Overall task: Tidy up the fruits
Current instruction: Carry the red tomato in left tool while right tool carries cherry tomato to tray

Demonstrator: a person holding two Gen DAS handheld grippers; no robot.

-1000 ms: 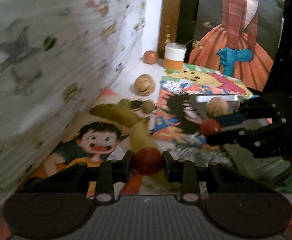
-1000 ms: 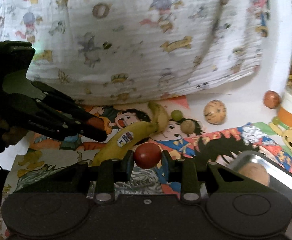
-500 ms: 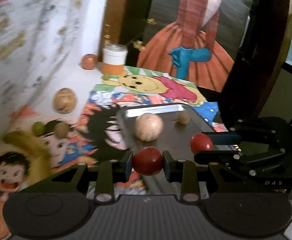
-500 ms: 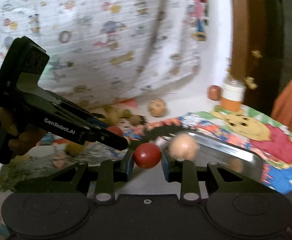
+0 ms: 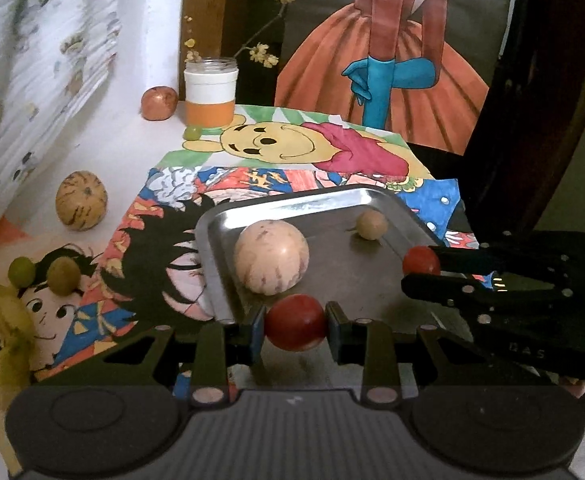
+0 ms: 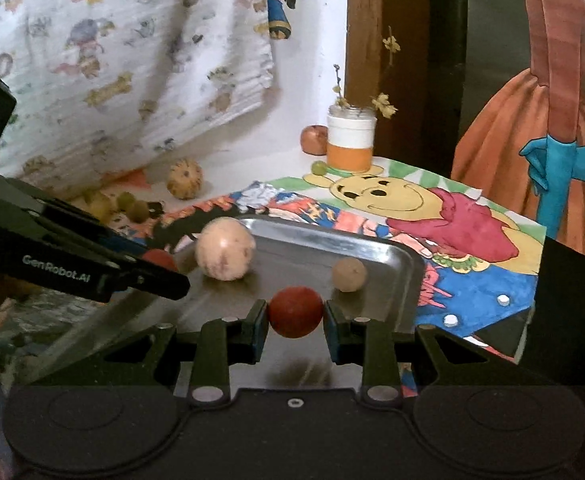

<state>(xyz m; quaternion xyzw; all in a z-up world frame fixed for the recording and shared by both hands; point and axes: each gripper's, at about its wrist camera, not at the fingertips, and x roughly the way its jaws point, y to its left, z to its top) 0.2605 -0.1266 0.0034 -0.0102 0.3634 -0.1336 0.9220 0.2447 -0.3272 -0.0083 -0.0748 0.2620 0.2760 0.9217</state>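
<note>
Left gripper [image 5: 294, 322] clamped on red fruit [image 5: 294, 322] over tray [image 5: 292, 206] near edge; right gripper [image 6: 295, 312] likewise on second red fruit [image 6: 295, 312] above tray middle. Risks: fruit rolling on release, knocking pale ball [image 5: 271, 255]; grippers colliding.

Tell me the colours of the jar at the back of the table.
White above, orange below: the jar shows best in the left wrist view.

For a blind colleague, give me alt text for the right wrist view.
The right hand-held gripper holds a red fruit above a metal tray containing a pale round fruit and a small tan one. The left hand-held gripper enters from the left.
</note>
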